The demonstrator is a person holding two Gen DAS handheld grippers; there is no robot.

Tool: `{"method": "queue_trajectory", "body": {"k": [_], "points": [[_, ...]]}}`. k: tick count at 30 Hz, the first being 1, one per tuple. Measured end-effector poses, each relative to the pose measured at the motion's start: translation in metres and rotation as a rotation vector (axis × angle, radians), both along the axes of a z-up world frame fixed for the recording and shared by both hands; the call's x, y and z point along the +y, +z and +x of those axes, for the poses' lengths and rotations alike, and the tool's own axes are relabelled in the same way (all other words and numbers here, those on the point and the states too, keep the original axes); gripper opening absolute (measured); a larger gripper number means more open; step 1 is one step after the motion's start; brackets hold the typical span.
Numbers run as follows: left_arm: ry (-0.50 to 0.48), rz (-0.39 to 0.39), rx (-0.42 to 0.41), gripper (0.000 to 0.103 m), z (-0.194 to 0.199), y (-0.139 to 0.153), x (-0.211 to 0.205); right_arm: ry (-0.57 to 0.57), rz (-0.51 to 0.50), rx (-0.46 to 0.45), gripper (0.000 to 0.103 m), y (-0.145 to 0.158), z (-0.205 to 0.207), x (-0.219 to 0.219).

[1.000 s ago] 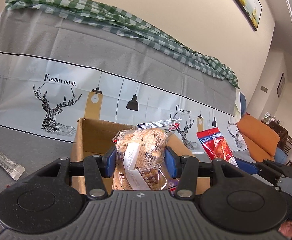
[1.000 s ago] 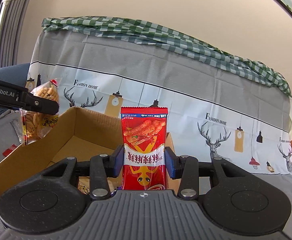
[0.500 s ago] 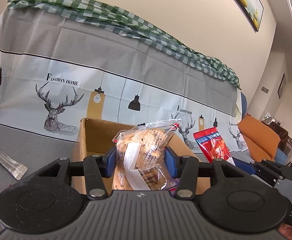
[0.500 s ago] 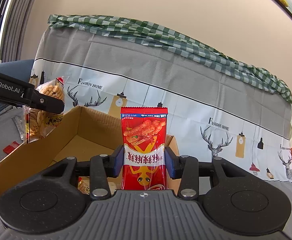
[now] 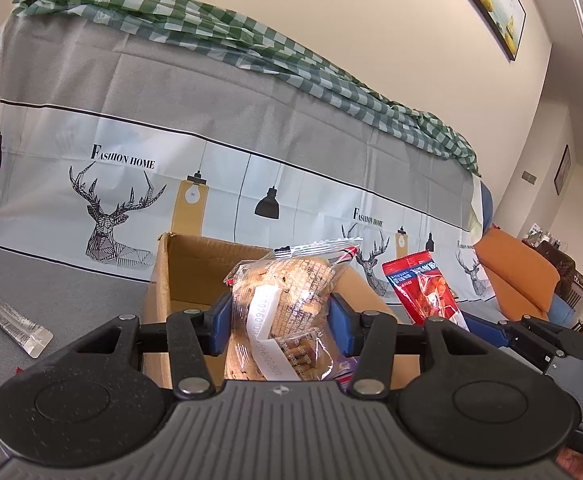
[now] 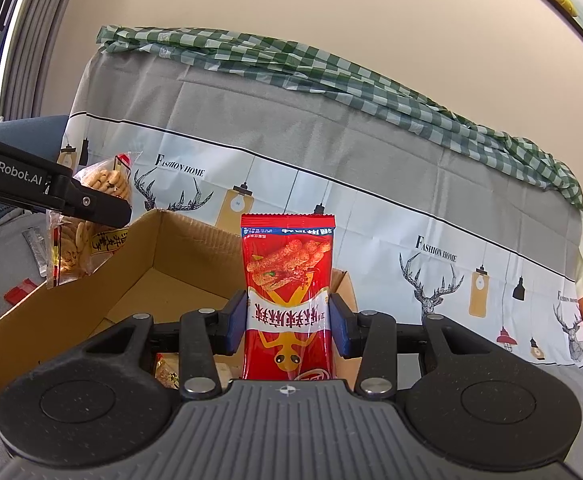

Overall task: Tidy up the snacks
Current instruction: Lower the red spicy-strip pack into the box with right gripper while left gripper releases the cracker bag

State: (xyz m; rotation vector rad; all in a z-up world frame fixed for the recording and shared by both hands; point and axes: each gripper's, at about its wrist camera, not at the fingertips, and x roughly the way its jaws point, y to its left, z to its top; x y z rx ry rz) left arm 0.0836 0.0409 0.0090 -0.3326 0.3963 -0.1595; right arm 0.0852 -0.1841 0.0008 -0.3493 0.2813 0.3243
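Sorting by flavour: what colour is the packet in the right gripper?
Red packet with a white band, clearest in the right wrist view.

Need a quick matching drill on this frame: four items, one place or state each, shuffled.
Things:
1. clear cracker bag
2. red snack packet
3. cardboard box
4. checked cloth

Places or states:
A. draped over the top of the sofa back
B. clamped in the right gripper
C. open on the sofa seat
D. clamped in the left gripper

Pairs: 1-D, 2-B, 3-C, 4-A

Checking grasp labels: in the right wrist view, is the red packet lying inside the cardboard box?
No, the red packet stands upright, clamped between the right gripper's jaws.
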Motion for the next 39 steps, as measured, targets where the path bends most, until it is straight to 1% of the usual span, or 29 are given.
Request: {"method": "queue_trajectory", "body": {"k": [29,35,36,37,38,39], "points": [[-0.018,0.001,-0.004,0.055,0.001,-0.002,-0.007,-0.007,-0.002,-0.010,0.044,-0.004,0.000,0.004],[-0.042,-0.011,-0.007,0.055,0.000,-0.002,-0.008,-0.008,-0.003,-0.012,0.045,-0.005,0.000,0.005],[-0.055,-0.016,-0.004,0.063,0.001,-0.002,-0.009,-0.008,-0.003,-0.012,0.045,-0.005,0.000,0.005],[-0.065,-0.016,0.000,0.069,0.002,-0.002,-0.010,-0.009,-0.003,-0.011,0.050,-0.005,-0.001,0.006],[-0.064,-0.009,-0.003,0.081,0.002,-0.002,-0.012,-0.010,-0.007,-0.005,0.055,-0.006,0.000,0.006],[-0.057,0.003,-0.012,0.084,0.001,-0.001,-0.013,-0.016,-0.019,-0.011,0.064,-0.007,0.000,0.008]]}}
